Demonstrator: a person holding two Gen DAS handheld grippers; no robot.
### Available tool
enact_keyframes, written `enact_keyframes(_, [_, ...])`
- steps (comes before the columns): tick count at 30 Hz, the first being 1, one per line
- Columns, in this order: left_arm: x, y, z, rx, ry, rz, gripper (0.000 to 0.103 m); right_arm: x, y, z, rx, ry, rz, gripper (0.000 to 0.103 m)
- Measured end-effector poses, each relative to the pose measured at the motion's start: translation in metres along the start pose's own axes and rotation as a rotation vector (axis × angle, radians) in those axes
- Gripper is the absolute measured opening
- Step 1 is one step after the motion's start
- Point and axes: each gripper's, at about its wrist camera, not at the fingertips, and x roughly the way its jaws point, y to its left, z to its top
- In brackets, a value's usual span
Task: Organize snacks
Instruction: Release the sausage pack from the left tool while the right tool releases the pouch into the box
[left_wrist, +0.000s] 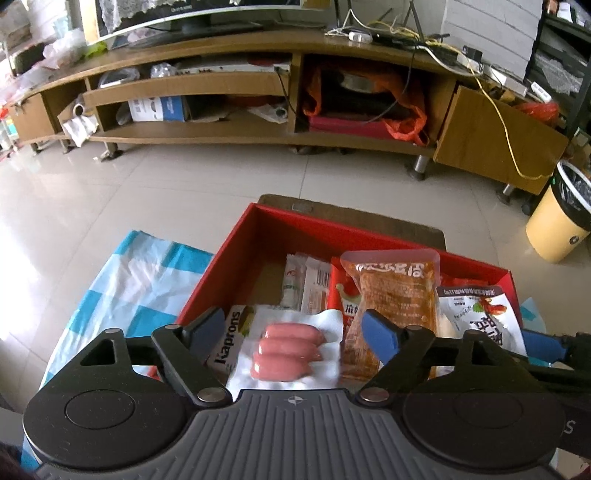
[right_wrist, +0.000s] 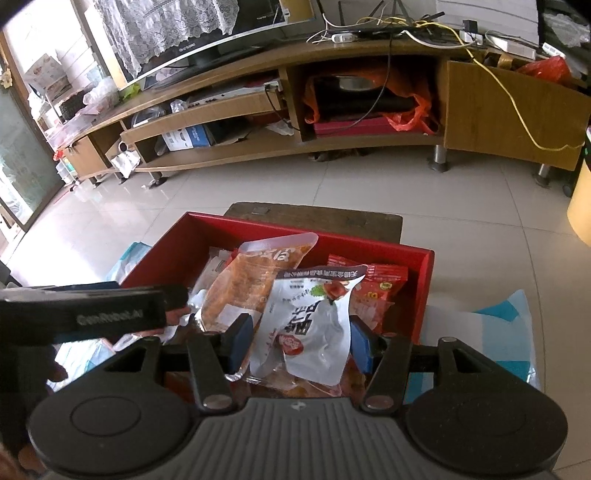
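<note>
A red box (left_wrist: 332, 225) (right_wrist: 295, 225) holds several snack packs. Between the spread fingers of my left gripper (left_wrist: 293, 334) lies a clear pack of three pink sausages (left_wrist: 288, 350), blurred, with gaps to both pads, over a Kaprons carton (left_wrist: 229, 343). An orange pouch (left_wrist: 395, 295) (right_wrist: 240, 291) leans in the middle of the box. My right gripper (right_wrist: 300, 343) is shut on a white snack pouch (right_wrist: 310, 325) (left_wrist: 476, 314), held above red packets (right_wrist: 384, 284). The left tool's black casing (right_wrist: 85, 314) crosses the right wrist view.
The box sits on a dark wooden stool (left_wrist: 351, 210) over a tiled floor. A blue-and-white checked sheet (left_wrist: 129, 280) (right_wrist: 498, 332) lies on both sides. A long wooden TV stand (left_wrist: 258, 92) runs across the back, and a yellow bin (left_wrist: 557, 221) stands at the right.
</note>
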Motion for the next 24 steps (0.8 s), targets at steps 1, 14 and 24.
enact_keyframes(1, [-0.001, 0.000, 0.000, -0.001, 0.001, -0.003, 0.086, -0.001, -0.001, 0.001, 0.004, -0.002, 0.000, 0.054])
enact_keyframes(14, [-0.016, 0.002, -0.004, -0.003, -0.004, -0.003, 0.089, -0.019, -0.014, 0.006, 0.052, -0.047, -0.046, 0.058])
enact_keyframes(24, [-0.030, 0.007, -0.017, -0.008, 0.000, 0.009, 0.092, -0.036, -0.008, 0.001, 0.074, -0.079, -0.019, 0.058])
